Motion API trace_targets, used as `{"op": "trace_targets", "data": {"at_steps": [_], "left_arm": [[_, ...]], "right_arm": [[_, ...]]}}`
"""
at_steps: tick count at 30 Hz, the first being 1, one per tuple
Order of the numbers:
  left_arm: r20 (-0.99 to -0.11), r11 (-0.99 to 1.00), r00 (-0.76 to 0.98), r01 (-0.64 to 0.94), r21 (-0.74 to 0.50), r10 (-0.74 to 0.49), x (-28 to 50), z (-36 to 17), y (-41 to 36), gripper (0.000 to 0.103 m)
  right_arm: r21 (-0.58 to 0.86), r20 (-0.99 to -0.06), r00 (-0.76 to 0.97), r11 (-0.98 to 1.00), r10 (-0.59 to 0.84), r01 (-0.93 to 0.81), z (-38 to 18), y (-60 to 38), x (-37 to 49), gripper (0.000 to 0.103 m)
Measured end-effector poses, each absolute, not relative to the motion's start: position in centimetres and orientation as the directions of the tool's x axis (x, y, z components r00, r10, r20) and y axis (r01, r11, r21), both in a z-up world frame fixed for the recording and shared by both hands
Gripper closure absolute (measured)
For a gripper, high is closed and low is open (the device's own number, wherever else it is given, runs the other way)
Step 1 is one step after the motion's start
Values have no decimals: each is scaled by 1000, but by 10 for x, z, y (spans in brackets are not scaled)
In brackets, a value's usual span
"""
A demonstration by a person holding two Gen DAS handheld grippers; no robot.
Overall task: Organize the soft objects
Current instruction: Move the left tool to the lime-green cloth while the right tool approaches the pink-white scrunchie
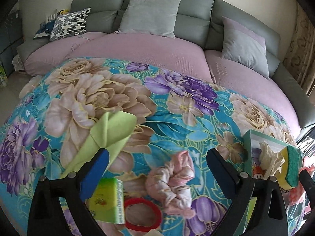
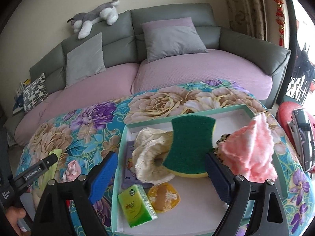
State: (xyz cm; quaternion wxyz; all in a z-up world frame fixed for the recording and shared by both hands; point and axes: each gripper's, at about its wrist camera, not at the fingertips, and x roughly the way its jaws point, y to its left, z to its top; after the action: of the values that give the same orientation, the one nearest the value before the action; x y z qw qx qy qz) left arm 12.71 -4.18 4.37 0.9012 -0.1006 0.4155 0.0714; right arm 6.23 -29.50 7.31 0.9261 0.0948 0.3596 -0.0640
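My left gripper (image 1: 157, 167) is open and empty above the floral blanket (image 1: 177, 122). A crumpled pink cloth (image 1: 173, 181) lies between its fingers. A lime cloth (image 1: 104, 137) lies by the left finger, with a green packet (image 1: 107, 200) and a red ring (image 1: 142, 217) below. My right gripper (image 2: 159, 175) is open and empty over a teal box (image 2: 122, 147). The box holds a green-and-yellow sponge (image 2: 189, 143), a cream lace cloth (image 2: 151, 155), a pink fluffy cloth (image 2: 250, 151), a green packet (image 2: 136, 204) and an orange pad (image 2: 164, 197).
A grey sofa (image 1: 196, 15) with a mauve seat cover and several cushions stands behind the blanket. A plush husky (image 2: 94, 17) lies on its backrest. A red stool (image 2: 289, 116) with a device on it is at the right. Curtains hang at the far right.
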Motion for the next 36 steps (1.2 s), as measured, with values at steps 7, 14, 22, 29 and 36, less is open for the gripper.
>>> {"op": "trace_targets", "data": {"at_steps": [7, 14, 22, 29, 36], "left_arm": [[-750, 961, 656, -250, -116, 80, 124, 51, -20, 4], [-727, 952, 676, -287, -107, 122, 115, 64, 8, 4], [-727, 919, 660, -380, -105, 190, 106, 66, 58, 4], [-755, 901, 633, -410, -139, 172, 104, 52, 85, 4], [-812, 916, 572, -379, -135, 118, 117, 25, 89, 4]], "right_arm": [[124, -686, 727, 979, -32, 160, 72, -277, 67, 12], [119, -675, 738, 988, 6, 100, 74, -245, 73, 12], [166, -647, 748, 985, 146, -49, 72, -193, 79, 12], [196, -667, 706, 970, 238, -142, 54, -153, 88, 12], [175, -740, 621, 965, 258, -193, 16, -117, 105, 13]]}}
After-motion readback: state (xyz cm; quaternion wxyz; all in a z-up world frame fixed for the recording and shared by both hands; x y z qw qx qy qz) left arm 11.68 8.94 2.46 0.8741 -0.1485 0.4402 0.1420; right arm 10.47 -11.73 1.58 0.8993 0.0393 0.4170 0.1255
